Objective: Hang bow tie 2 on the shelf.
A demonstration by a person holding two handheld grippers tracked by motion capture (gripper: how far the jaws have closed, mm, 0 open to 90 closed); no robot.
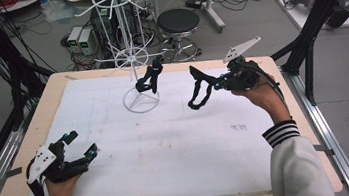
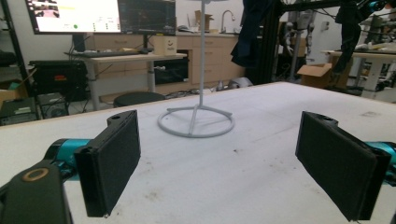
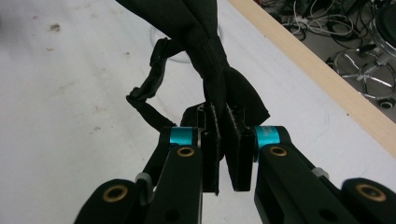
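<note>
On a white-topped table (image 1: 168, 149) seen from the high view, a person's right gripper (image 1: 216, 84) is raised above the far right part of the surface, its jaws pinched on a black strap (image 1: 198, 92) that dangles in a loop clear of the table. Just beyond stands a white wire display rack (image 1: 132, 58) with a ring base, and a second black strap (image 1: 150, 79) hangs low on its pole. Near the front left corner, the left gripper (image 1: 81, 144) rests low with its jaws spread wide and nothing between them. From the left gripper view, both black pads (image 2: 114, 158) stand far apart over bare table, facing the rack's ring base (image 2: 196, 123). From the right gripper view, the jaws clamp tight on the strap's stitched fold (image 3: 212, 60). Judging by this, the strap is being carried to the rack; next, its loop likely needs lifting over a free hook before release.
</note>
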